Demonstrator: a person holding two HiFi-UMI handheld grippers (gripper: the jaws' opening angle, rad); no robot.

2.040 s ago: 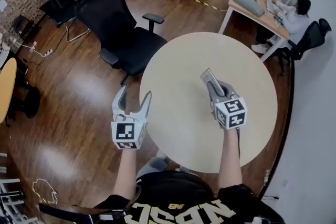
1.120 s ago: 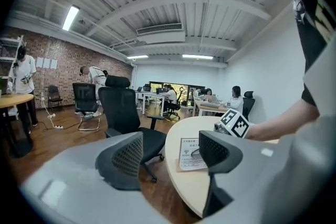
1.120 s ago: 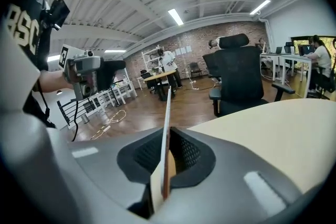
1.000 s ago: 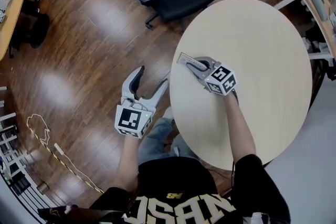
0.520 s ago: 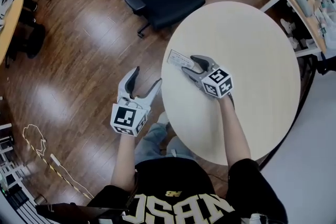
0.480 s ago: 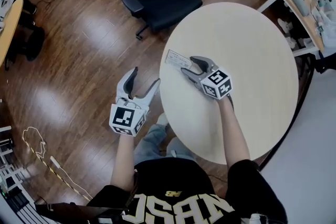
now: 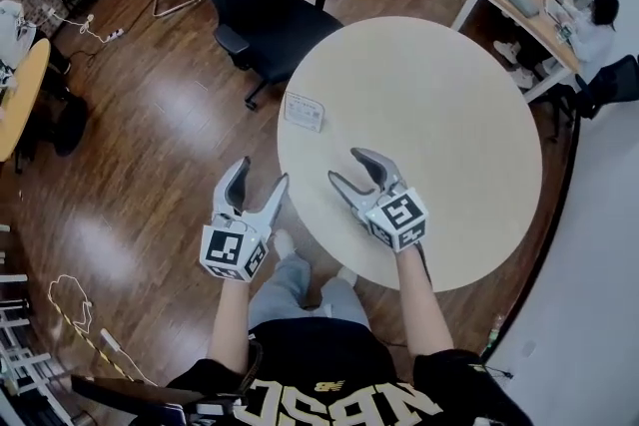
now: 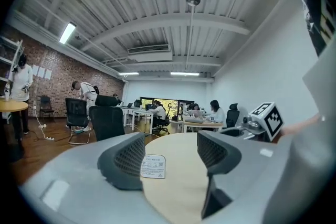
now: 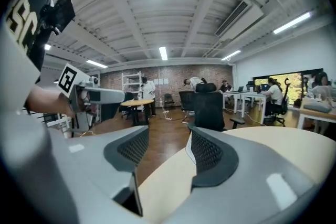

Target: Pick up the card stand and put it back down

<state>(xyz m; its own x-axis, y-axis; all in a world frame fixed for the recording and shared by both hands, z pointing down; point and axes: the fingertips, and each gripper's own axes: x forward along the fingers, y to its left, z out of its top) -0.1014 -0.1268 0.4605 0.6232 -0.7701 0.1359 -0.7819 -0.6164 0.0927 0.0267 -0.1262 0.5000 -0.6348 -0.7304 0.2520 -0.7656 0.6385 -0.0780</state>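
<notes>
Near the left rim of the round table [image 7: 449, 105], on the side toward the black office chair [image 7: 270, 30], the card stand [image 7: 304, 111] sits on the tabletop with nothing touching it. It is a small white panel with rounded corners, standing close to upright. Its face carries a few lines of fine print and a square code, both too small to read. It looks thin and light — the sort of thing a stray knock would tip or slide.

The right gripper [image 7: 347, 167] hangs over the table nearer the person, apart from the stand. Its jaws are parted and have just been opening, with nothing between them. In the right gripper view only tabletop and floor show in the gap, and the card is a sliver past one jaw. The left gripper [image 7: 260, 173] is out over the wooden floor [image 7: 150, 145], just beside the table's edge. Its jaws have just been closing somewhat yet stand apart and empty — the card shows far beyond the gap, not in it.

Judged from how things lie, the put-down is done and the stand is released. What remains, I would say, is only to keep both grippers clear of it. A fresh pick would call for lining the right jaws up across the thin panel's edges.
</notes>
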